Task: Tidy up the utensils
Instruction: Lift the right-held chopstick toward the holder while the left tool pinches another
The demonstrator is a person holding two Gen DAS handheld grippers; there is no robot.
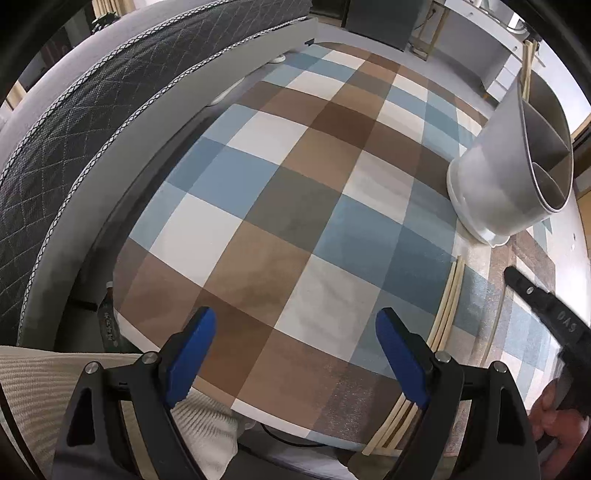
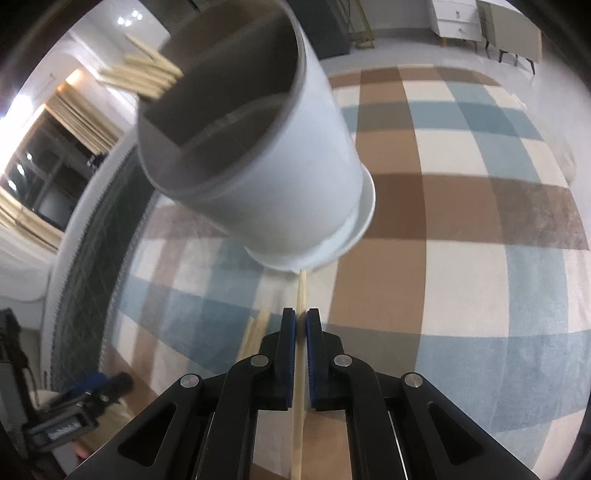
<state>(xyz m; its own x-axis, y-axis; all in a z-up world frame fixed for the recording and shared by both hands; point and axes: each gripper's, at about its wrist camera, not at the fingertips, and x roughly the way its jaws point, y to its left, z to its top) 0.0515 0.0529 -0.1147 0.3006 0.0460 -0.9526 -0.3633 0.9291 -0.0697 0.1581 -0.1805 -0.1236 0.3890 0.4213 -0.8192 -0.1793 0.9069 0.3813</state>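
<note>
A white utensil holder [image 2: 266,177] with dark inner dividers stands on a glass table; in the left wrist view it [image 1: 506,173] is at the right. Several pale chopsticks [image 2: 147,74] stick out of its far compartment. My right gripper [image 2: 301,325] is shut on one chopstick [image 2: 300,369], whose tip points at the holder's base. More chopsticks [image 1: 448,306] lie on the glass; in the right wrist view they [image 2: 255,332] are just left of the gripper. My left gripper [image 1: 295,354] is open and empty, over the table's near left part.
A checked rug [image 1: 295,206] shows beneath the glass table. A dark quilted mattress on a grey bed frame [image 1: 74,122] runs along the left. A beige ribbed cushion [image 1: 44,391] lies at the near left. White drawers [image 2: 456,18] stand far back.
</note>
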